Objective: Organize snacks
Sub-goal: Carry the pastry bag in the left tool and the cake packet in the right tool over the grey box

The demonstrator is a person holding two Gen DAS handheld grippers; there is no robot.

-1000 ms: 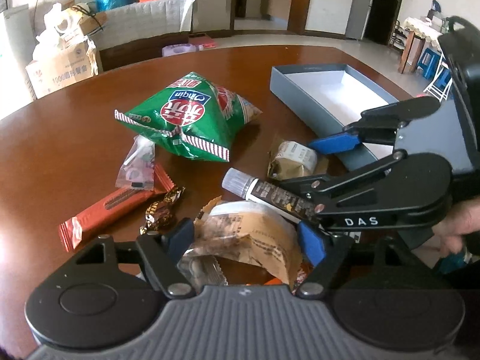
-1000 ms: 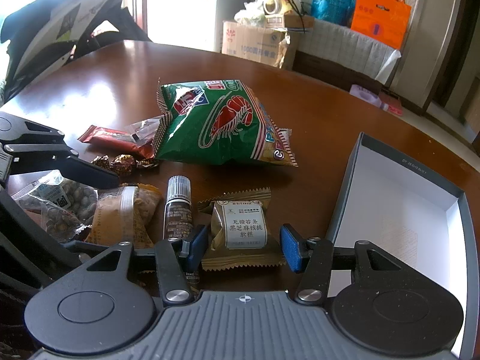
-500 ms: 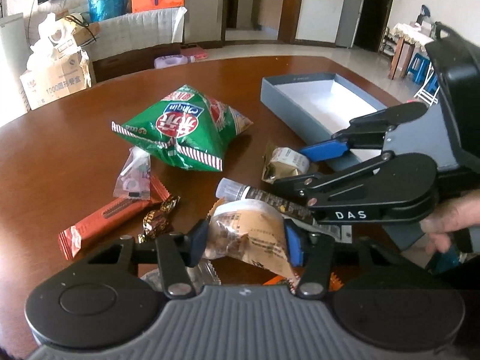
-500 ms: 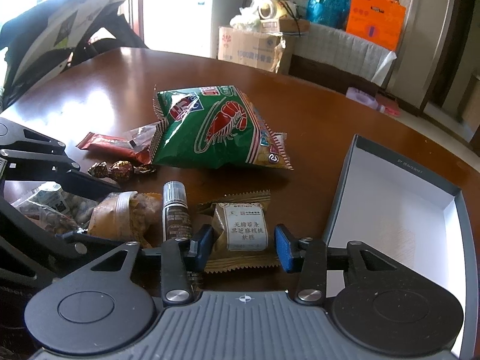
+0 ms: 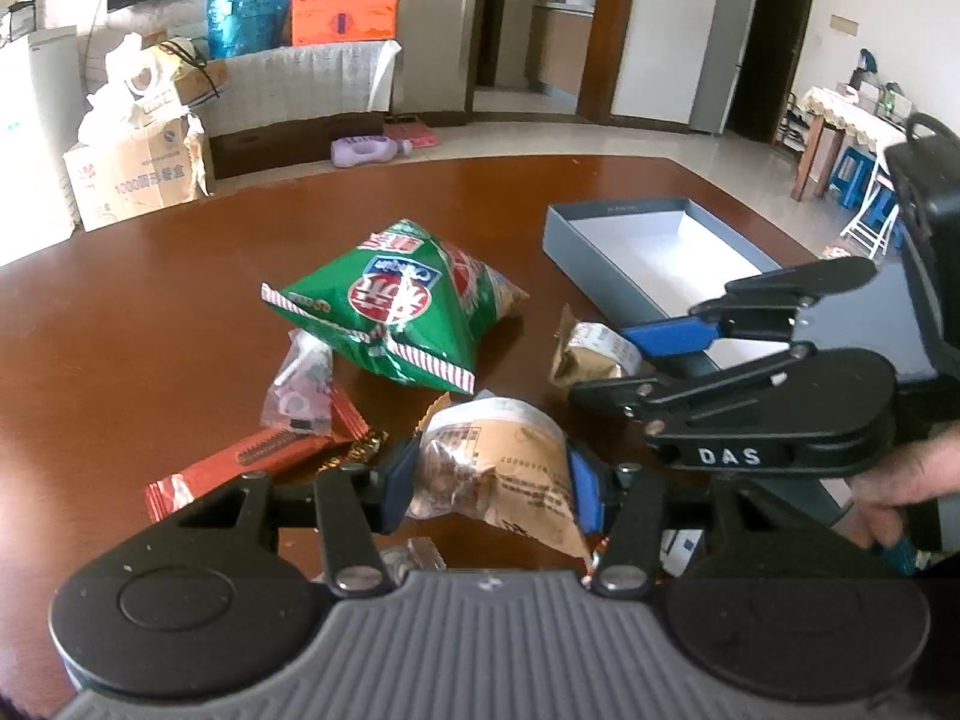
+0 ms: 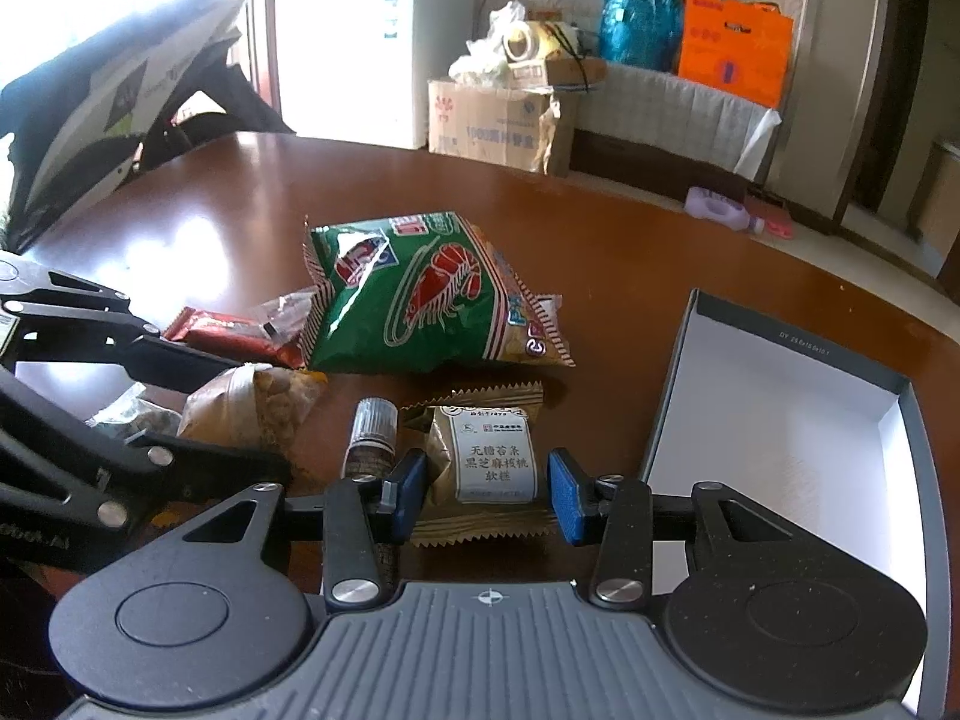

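My left gripper [image 5: 492,483] is shut on a brown snack packet [image 5: 498,456] and holds it just above the brown table [image 5: 150,330]. In the right wrist view that packet [image 6: 258,402] sits between the left gripper's black fingers. My right gripper [image 6: 489,489] is shut on a small gold packet [image 6: 492,462] with a white label. The left wrist view shows it [image 5: 591,354] pinched at the right gripper's blue pads [image 5: 672,339]. A grey box [image 5: 606,222] with a white inside lies open at the right [image 6: 798,339].
A green shrimp-chip bag [image 6: 432,294] lies mid-table, with a red bar [image 5: 240,462], a clear packet [image 5: 300,384] and foil candies to its left. A small capped bottle [image 6: 372,426] lies beside the right gripper's left pad. A hand [image 5: 900,480] shows at the right edge.
The left jaws closed onto the brown packet and raised it a little. The right jaws narrowed onto the gold packet, which now tilts up toward the camera.
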